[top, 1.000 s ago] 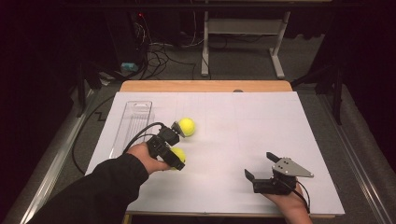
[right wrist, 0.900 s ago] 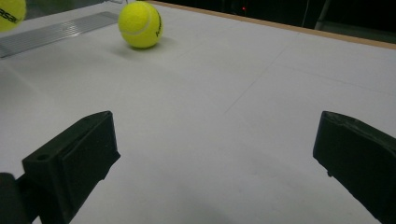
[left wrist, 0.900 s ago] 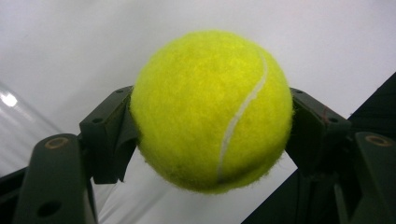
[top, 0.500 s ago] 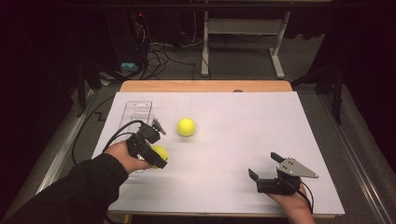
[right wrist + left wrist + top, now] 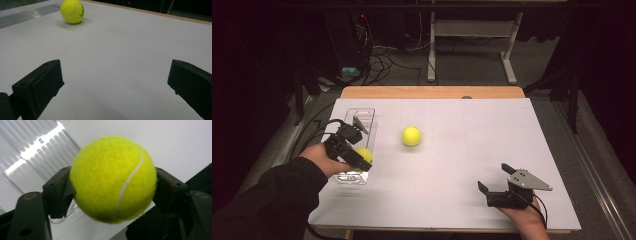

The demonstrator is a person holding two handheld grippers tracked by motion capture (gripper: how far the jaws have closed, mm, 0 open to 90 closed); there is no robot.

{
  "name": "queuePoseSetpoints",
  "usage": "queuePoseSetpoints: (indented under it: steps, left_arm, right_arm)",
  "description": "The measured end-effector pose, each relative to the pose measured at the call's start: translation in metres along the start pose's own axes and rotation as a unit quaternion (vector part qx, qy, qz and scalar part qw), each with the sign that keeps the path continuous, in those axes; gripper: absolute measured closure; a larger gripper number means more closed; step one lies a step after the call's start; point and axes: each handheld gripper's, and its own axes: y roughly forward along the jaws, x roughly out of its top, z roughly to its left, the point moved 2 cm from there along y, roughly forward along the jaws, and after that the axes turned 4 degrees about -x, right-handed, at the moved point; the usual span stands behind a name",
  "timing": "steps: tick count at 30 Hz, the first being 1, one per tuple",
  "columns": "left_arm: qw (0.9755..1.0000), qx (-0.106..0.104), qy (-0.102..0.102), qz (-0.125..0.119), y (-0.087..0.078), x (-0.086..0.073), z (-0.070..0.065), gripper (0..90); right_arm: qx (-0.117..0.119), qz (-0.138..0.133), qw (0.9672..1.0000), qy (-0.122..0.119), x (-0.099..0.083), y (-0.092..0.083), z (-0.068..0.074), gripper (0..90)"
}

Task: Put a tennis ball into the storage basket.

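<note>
Between the two black jaws of the left claw (image 5: 112,192) sits a yellow tennis ball (image 5: 113,178), clamped on both sides so the pads press into its felt. From above, this left claw (image 5: 354,155) hangs over the near end of a clear plastic tray (image 5: 366,116) at the left side of the white bench (image 5: 462,140), with the held ball (image 5: 363,155) at its tip. A second tennis ball (image 5: 411,136) rests on the bench just to the right of that claw, beyond the tray's edge and apart from it. Well away, at the near right of the bench, the right claw (image 5: 497,181) rests low with its jaws spread wide and nothing between them; the loose ball (image 5: 72,11) lies far ahead of it and to its left.
</note>
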Motion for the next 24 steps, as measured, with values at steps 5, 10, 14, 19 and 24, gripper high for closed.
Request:
queuePoseSetpoints:
  steps: [5, 10, 14, 19, 24]
  left_arm:
    - [0.9998, 0.002, -0.02, -0.001, -0.008, 0.0, 0.017, 26.6]
    - [0.9992, 0.01, -0.038, -0.002, -0.014, 0.004, 0.032, 26.5]
    - [0.9987, 0.012, -0.049, -0.001, -0.017, 0.007, 0.041, 26.5]
    - [0.9982, 0.016, -0.058, 0.006, -0.018, 0.014, 0.05, 26.5]
    - [0.9975, 0.019, -0.067, 0.008, -0.019, 0.022, 0.056, 26.5]
  right_arm:
    - [0.0, 0.001, 1.0, 0.001, 0.0, 0.0, 0.0, 0.0]
    - [0.001, 0.003, 1.0, 0.001, 0.0, 0.0, -0.001, 0.0]
    - [0.001, 0.003, 1.0, 0.001, 0.0, 0.0, -0.001, 0.0]
    - [0.0, 0.004, 1.0, 0.001, -0.001, 0.001, -0.001, 0.0]
    - [0.0, 0.005, 1.0, 0.0, -0.001, 0.001, -0.001, 0.1]
